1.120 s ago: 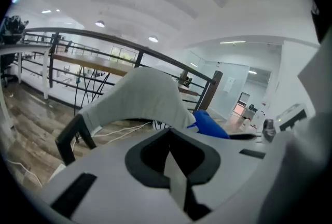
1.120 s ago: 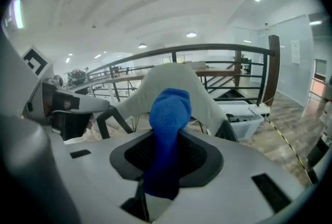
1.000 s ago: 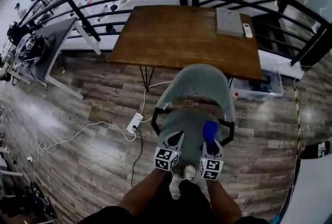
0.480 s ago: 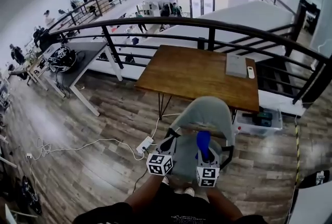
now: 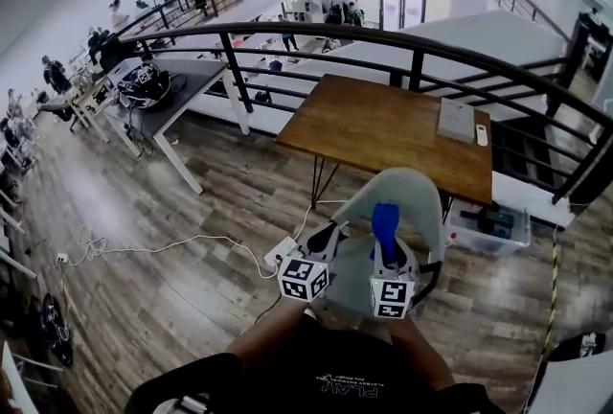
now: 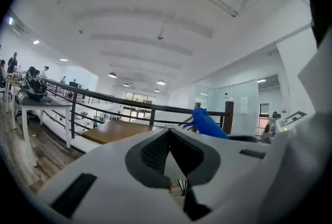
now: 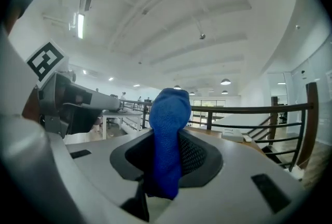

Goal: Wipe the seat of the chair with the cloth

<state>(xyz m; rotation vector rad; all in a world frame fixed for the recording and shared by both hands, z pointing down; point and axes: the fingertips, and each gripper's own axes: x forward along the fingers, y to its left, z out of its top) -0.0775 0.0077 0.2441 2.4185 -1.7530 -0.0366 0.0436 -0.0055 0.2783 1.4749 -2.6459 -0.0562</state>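
A grey chair (image 5: 393, 194) stands in front of me, its seat (image 5: 347, 280) partly hidden behind both grippers. My right gripper (image 5: 383, 249) is shut on a blue cloth (image 5: 385, 222), which sticks up past the jaws in front of the backrest. In the right gripper view the cloth (image 7: 167, 135) fills the gap between that gripper's (image 7: 167, 166) jaws. My left gripper (image 5: 328, 238) is held beside it to the left, clear of the seat. In the left gripper view that gripper (image 6: 168, 134) has its jaws together with nothing in them, and the cloth (image 6: 208, 123) shows to the right.
Behind the chair is a wooden table (image 5: 383, 129) with a grey flat box (image 5: 456, 120) and a white remote (image 5: 482, 135). A plastic bin (image 5: 490, 223) sits under it. A power strip (image 5: 280, 253) and cable lie on the floor at left. A black railing (image 5: 287, 43) runs behind.
Both grippers have risen from the seat, carrying the cloth up in front of the backrest. The head view has tilted upward, showing more of the hall.
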